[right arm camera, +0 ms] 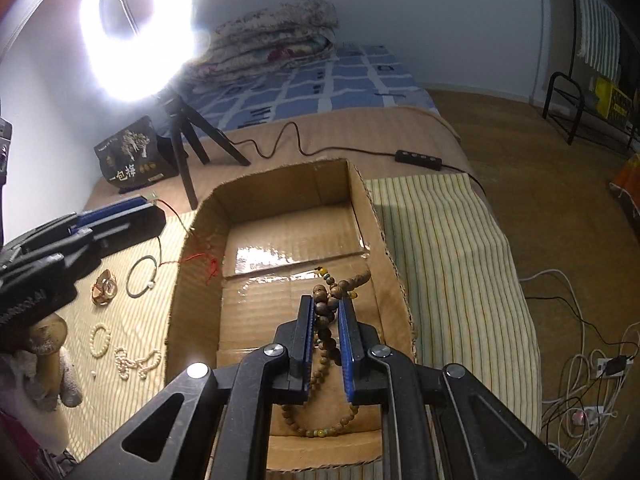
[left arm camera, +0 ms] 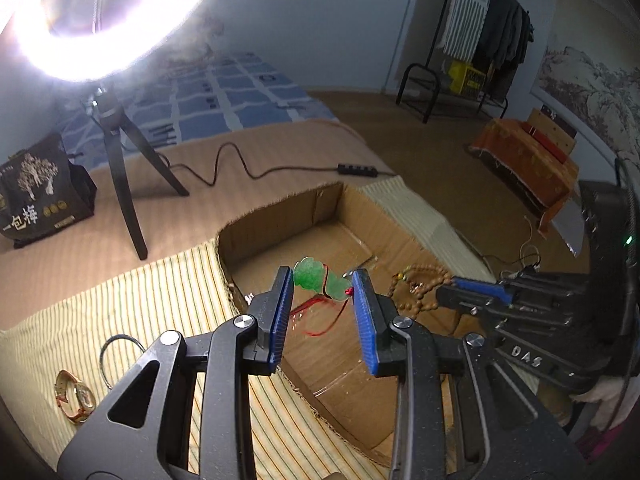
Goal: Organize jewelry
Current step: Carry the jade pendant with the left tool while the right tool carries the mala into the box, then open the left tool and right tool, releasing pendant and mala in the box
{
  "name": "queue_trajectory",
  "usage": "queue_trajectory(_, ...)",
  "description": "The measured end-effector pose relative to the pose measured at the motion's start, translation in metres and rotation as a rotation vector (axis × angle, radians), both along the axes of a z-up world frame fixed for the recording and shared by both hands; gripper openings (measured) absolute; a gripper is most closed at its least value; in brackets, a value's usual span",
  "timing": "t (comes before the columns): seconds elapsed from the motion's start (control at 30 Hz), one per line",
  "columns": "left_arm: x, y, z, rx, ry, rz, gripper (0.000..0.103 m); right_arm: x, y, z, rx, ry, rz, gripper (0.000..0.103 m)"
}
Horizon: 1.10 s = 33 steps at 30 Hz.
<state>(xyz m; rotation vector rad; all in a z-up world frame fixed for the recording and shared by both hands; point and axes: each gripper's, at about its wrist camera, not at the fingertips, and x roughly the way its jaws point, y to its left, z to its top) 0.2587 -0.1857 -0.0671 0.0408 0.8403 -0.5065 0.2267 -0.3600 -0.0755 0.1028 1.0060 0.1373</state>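
The bed [right arm camera: 360, 132] carries a striped mat [right arm camera: 440, 240], and on it sits an open-topped cardboard box [right arm camera: 280, 184] whose long axis runs away from the right wrist camera. Its walls stand all round, with bare floor showing in the far half (the tape there shines under the ring light [right arm camera: 136, 28]).

The right gripper [right arm camera: 325, 316] is over the near half of the box, pinching a wooden bead string [right arm camera: 320, 364] between its pads; the string hangs lengthwise along the fingers, one loop below, a tail poking past the tips.

The left gripper [left arm camera: 322, 286], above the box's left wall, has its jaws spread, with the green pendant [left arm camera: 320, 282] spanning the gap crosswise, red cord [left arm camera: 320, 316] trailing down.

On the mat left of the box lie a black bangle [right arm camera: 140, 276], a watch [right arm camera: 105, 286], a pearl bracelet [right arm camera: 100, 338] and a pearl strand [right arm camera: 136, 362], apart from one another.
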Motion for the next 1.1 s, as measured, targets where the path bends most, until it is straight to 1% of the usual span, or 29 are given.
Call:
queue_trajectory(0.37,0.000,-0.019,-0.044,0.111,0.064,-0.046,0.030,0.005,0.001,-0.021,0.003,0.064,0.013,0.010)
queue_trajectory(0.6,-0.004,-0.021,-0.051,0.138,0.077,-0.049,0.030,0.004,0.002,-0.030,-0.010,0.091,0.021,0.010)
queue_trajectory(0.67,-0.004,-0.020,-0.051,0.138,0.079,-0.049,0.030,0.003,0.000,-0.030,-0.009,0.090,0.018,0.015)
queue_trajectory(0.7,-0.004,-0.020,-0.051,0.138,0.077,-0.048,0.030,0.004,0.000,-0.029,-0.012,0.088,0.017,0.022)
queue_trajectory(0.73,-0.004,-0.020,-0.051,0.140,0.079,-0.048,0.030,0.003,-0.001,-0.028,-0.019,0.084,0.014,0.025)
queue_trajectory(0.8,-0.004,-0.019,-0.050,0.141,0.079,-0.048,0.031,0.003,0.000,-0.026,-0.025,0.078,0.009,0.029)
queue_trajectory(0.83,-0.004,-0.019,-0.050,0.142,0.080,-0.047,0.034,0.003,-0.001,-0.025,-0.025,0.075,0.008,0.032)
queue_trajectory(0.87,-0.004,-0.018,-0.049,0.139,0.080,-0.046,0.040,0.002,-0.001,-0.023,-0.026,0.070,0.006,0.035)
queue_trajectory(0.93,-0.005,-0.016,-0.047,0.133,0.076,-0.044,0.045,0.002,-0.001,-0.020,-0.033,0.057,0.002,0.052)
queue_trajectory(1.0,-0.007,-0.014,-0.044,0.129,0.069,-0.041,0.045,0.000,-0.001,-0.016,-0.034,0.041,-0.002,0.056)
queue_trajectory(1.1,-0.009,-0.010,-0.037,0.118,0.061,-0.031,0.045,-0.001,-0.001,-0.011,-0.028,0.029,-0.006,0.056)
